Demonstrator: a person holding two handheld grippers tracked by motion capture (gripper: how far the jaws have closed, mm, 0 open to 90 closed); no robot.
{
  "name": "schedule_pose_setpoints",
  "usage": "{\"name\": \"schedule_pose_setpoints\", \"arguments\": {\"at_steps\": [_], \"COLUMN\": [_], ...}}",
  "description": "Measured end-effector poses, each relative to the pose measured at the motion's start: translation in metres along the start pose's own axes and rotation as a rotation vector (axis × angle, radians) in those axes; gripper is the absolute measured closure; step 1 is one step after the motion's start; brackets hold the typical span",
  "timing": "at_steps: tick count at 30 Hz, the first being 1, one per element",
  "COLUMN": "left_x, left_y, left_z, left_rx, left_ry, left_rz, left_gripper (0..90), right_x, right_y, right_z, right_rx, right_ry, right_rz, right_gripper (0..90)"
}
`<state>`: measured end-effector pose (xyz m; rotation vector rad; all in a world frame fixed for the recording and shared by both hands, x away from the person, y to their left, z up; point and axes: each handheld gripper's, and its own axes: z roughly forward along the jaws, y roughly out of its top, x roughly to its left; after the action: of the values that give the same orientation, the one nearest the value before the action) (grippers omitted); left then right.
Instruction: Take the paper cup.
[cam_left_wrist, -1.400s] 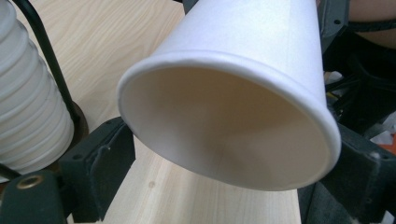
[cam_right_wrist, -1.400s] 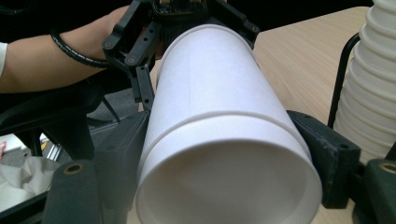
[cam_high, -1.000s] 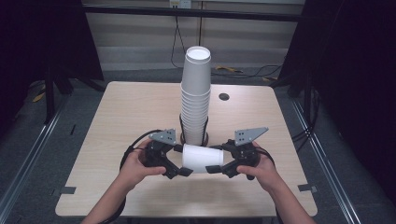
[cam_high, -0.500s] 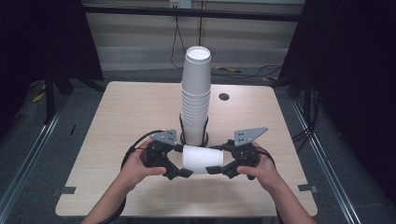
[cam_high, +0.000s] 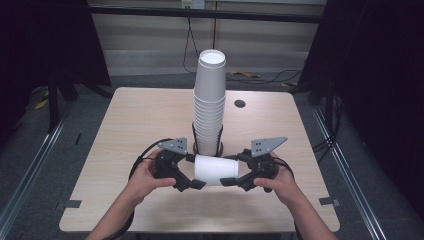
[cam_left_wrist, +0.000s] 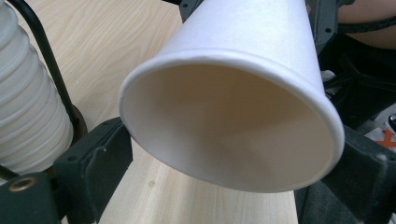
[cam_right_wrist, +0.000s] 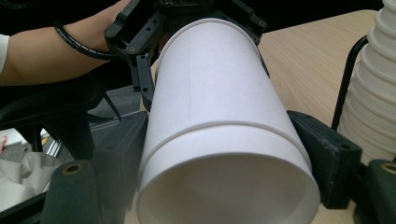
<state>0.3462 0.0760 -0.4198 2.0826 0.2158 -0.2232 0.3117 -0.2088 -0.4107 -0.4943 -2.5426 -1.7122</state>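
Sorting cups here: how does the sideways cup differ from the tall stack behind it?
The sideways cup lies level, its mouth toward the left; the stack stands upright. The sideways cup is short; the stack rises tall, many cups nested in a black wire holder. Both are plain white.

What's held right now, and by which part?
A paper cup, level above the table. The right gripper clamps its base end. The left gripper, jaws just opened wider, flanks the rim end; whether it grips there is unclear.

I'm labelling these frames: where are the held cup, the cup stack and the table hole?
held cup (cam_high: 215, 169), high view, side wall
cup stack (cam_high: 209, 107), high view, mid stack
table hole (cam_high: 240, 103), high view, centre
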Motion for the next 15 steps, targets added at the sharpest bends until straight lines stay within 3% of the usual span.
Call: {"name": "schedule_pose_setpoints", "arguments": {"at_steps": [6, 15], "left_x": [-0.0027, -0.0046], "left_y": [0.0024, 0.0065], "left_z": [-0.0043, -0.0082], "left_rx": [0.015, 0.050], "left_ry": [0.014, 0.012], "left_rz": [0.024, 0.019], "left_gripper": [13.6, 16.7], "right_x": [0.0003, 0.0007], "right_y": [0.0000, 0.0002], "right_z": [0.0004, 0.0023], "right_rx": [0.007, 0.023], "right_ry": [0.005, 0.006], "right_rz": [-0.008, -0.020], "right_gripper": [25.3, 25.0]}}
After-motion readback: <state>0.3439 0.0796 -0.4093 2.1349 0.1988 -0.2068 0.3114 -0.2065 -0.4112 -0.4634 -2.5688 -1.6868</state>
